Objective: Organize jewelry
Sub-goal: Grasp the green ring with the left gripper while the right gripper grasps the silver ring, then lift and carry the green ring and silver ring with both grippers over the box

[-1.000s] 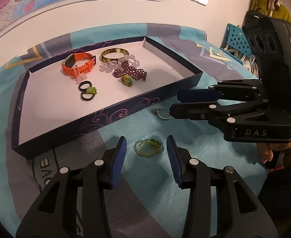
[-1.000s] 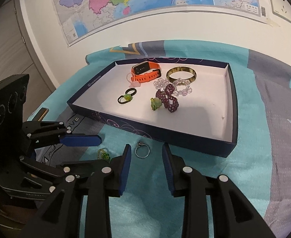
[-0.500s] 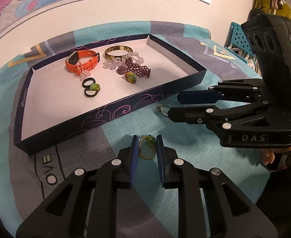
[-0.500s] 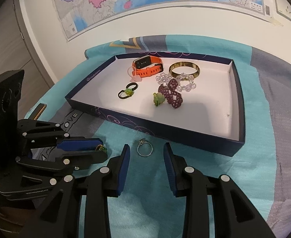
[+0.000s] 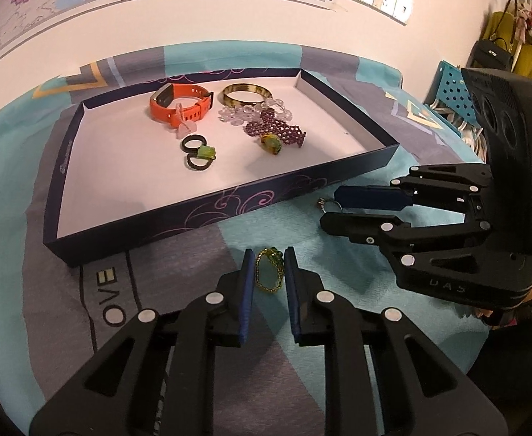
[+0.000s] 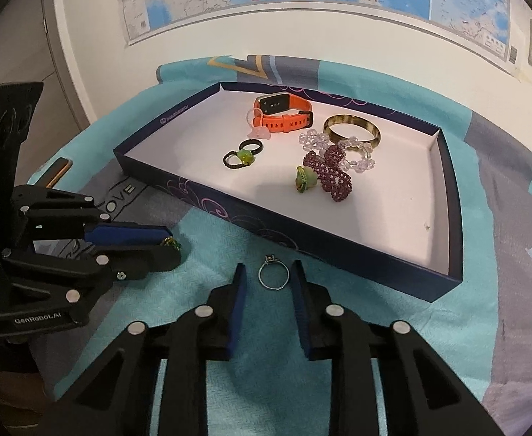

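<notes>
My left gripper [image 5: 268,263] is shut on a gold beaded ring with a green stone [image 5: 268,270], held just above the cloth in front of the tray. It also shows in the right wrist view [image 6: 171,244]. My right gripper [image 6: 268,279] is open, its fingers either side of a thin silver ring [image 6: 273,276] lying on the teal cloth; that ring shows in the left wrist view [image 5: 325,204]. The dark blue tray [image 5: 229,200] holds an orange watch band [image 5: 178,103], a bangle [image 5: 246,94], clear and purple bead bracelets and several rings.
The tray's front wall [image 6: 251,223] stands just beyond both grippers. The two grippers are close together on the patterned cloth [image 5: 178,258]. A wall with a map and sockets is behind the table. A blue perforated rack [image 5: 454,98] is at the right.
My left gripper closed around the gold ring and lifted it slightly. My right gripper moved closer to the silver ring, its fingers now on either side of it.
</notes>
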The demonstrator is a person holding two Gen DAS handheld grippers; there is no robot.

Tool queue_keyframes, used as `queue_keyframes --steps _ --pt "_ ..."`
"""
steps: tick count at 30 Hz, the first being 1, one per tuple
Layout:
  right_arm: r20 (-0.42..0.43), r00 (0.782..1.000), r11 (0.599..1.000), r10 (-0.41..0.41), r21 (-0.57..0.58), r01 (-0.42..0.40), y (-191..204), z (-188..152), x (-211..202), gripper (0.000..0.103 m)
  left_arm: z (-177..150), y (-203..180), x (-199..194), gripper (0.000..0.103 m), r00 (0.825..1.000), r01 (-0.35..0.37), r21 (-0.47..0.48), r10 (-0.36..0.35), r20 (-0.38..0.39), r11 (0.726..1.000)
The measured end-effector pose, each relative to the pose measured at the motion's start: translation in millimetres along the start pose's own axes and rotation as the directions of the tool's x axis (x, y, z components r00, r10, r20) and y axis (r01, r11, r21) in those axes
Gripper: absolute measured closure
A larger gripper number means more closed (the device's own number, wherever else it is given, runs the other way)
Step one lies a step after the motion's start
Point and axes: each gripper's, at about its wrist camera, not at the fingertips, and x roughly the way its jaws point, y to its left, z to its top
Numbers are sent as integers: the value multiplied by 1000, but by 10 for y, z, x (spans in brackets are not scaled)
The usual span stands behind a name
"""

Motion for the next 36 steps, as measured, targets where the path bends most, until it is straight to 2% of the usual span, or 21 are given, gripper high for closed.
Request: queue_keyframes --steps 1,2,7,17,36 --pt "0 1000 1000 -2 -2 2 0 -1 -2 87 -2 6 -3 86 1000 0 -2 0 1 1000" --pt "0 1000 1000 -1 -4 1 1 0 -1 87 -4 9 -8 86 1000 -2 -4 2 2 1000" --pt "3 1000 1000 -5 -8 5 8 7 -2 87 -7 30 -37 86 1000 -4 -14 4 12 1000" --pt "45 997 998 58 33 -59 -29 -3 -148 87 26 41 -122 86 999 -2 -22 3 35 1000" --pt "114 990 995 83 46 -89 -62 71 -329 87 117 17 -273 86 997 0 -26 2 84 1000"
